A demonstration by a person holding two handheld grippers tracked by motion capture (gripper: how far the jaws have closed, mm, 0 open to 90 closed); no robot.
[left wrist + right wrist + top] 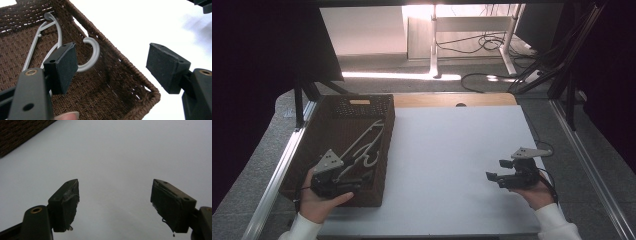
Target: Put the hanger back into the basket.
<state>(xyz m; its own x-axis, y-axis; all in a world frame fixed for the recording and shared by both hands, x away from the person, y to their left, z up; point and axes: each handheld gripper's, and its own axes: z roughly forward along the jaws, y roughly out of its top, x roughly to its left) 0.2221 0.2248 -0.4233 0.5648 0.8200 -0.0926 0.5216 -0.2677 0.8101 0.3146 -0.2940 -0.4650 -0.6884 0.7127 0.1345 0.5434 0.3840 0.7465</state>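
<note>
In the wicker basket [302, 165], pale hanger [93, 53] partly hidden by spread left tongs [112, 66], right tongs [115, 202] spread over bare table [452, 160]

Each black tool, left tool [343, 188] and right tool [498, 170], has square padded jaws, brass rivets, a grey triangular plate, a trailing cable; white sleeves [556, 220].

The left gripper [110, 66] has its jaws spread wide with nothing between them. Its left jaw hangs over the inside of a brown woven basket [117, 57], while the right jaw sits past the basket's rim, over the white surface [140, 22]. Just beyond the left jaw, a pale grey hanger [93, 53] lies on the basket floor, its hook curling out from behind the pad. A fingertip [67, 116] shows below the left jaw.
</note>
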